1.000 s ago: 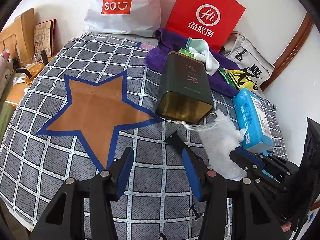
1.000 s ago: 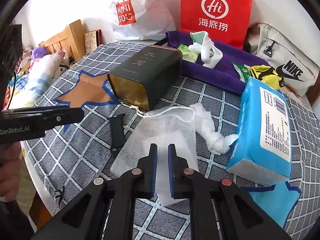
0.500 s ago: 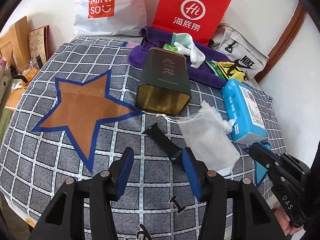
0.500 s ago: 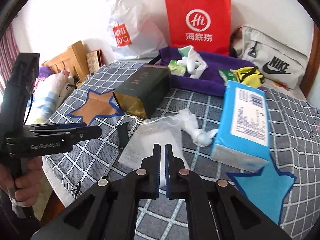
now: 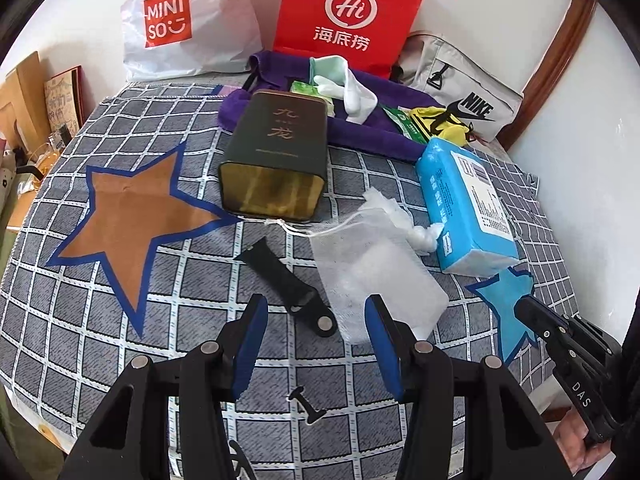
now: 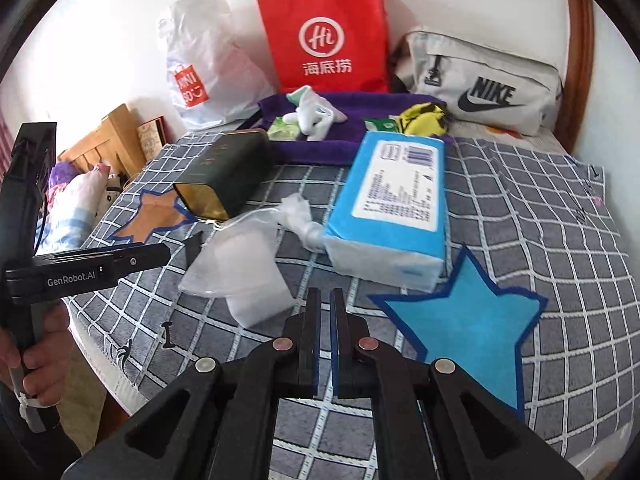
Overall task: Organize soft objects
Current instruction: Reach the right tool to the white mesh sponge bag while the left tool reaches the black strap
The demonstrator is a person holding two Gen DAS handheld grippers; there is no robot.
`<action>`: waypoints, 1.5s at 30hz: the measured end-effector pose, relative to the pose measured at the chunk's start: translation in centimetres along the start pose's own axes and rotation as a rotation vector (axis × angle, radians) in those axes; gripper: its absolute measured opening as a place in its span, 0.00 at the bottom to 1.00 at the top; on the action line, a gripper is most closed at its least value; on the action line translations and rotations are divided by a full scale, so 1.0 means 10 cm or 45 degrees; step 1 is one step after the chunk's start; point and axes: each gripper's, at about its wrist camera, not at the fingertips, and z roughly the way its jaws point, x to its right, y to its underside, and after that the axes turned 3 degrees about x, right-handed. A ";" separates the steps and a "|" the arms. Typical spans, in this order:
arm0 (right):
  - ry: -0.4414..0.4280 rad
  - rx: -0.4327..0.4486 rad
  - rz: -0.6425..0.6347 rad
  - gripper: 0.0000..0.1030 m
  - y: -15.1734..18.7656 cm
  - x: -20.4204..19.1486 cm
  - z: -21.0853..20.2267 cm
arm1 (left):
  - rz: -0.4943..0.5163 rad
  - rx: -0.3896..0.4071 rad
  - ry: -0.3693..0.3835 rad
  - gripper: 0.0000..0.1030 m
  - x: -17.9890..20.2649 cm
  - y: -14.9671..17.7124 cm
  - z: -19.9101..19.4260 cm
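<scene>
Left wrist view. Left gripper (image 5: pixel 316 312): jaws spread, nothing between the blue pads, held above the grey checked bedspread (image 5: pixel 120 344). Black strap (image 5: pixel 292 286): flat on the bedspread just ahead of the fingers. White mesh drawstring pouch (image 5: pixel 372 264): lying flat to the right of the strap, its cord trailing toward the dark green tin (image 5: pixel 276 156), which lies on its side with the open gold end facing the camera. Blue tissue pack (image 5: pixel 464 200): right of the pouch, a small knotted white wad (image 5: pixel 420 236) touching its near corner. Brown star patch (image 5: pixel 132 212): left half of the bedspread. Purple towel (image 5: pixel 360 128): at the far edge, carrying a white-and-mint sock (image 5: pixel 344 84) and a yellow-and-black cloth item (image 5: pixel 440 124). Against the wall – white Miniso bag (image 5: pixel 180 28), red paper bag (image 5: pixel 348 16), grey Nike bag (image 5: pixel 460 96). Right gripper (image 5: pixel 524 304): lower right, over the blue star patch (image 5: pixel 508 292).

Right wrist view. Right gripper (image 6: pixel 325 300): jaws pressed nearly together, empty, above bare bedspread (image 6: pixel 540 216) at the blue star patch's (image 6: pixel 472 320) left point. Mesh pouch (image 6: pixel 240 260): ahead and left, apart from the fingers. Tissue pack (image 6: pixel 396 204): beyond the star. Tin (image 6: pixel 228 172) – farther left. Left gripper (image 6: pixel 160 256): enters from the left, held by a hand (image 6: pixel 40 356).
</scene>
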 end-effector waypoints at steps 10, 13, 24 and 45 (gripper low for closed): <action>0.030 -0.012 0.047 0.04 0.11 0.27 -0.02 | 0.022 0.002 -0.014 0.47 0.12 -0.01 0.07; 0.035 -0.015 0.060 0.04 0.13 0.33 -0.01 | 0.003 -0.001 -0.029 0.47 0.07 -0.03 0.10; -0.014 -0.047 0.079 0.06 0.21 0.41 0.11 | -0.002 -0.042 -0.030 0.47 0.01 -0.04 0.28; -0.211 -0.066 -0.001 0.43 0.21 0.05 0.30 | -0.135 -0.032 -0.042 0.47 -0.44 -0.10 0.36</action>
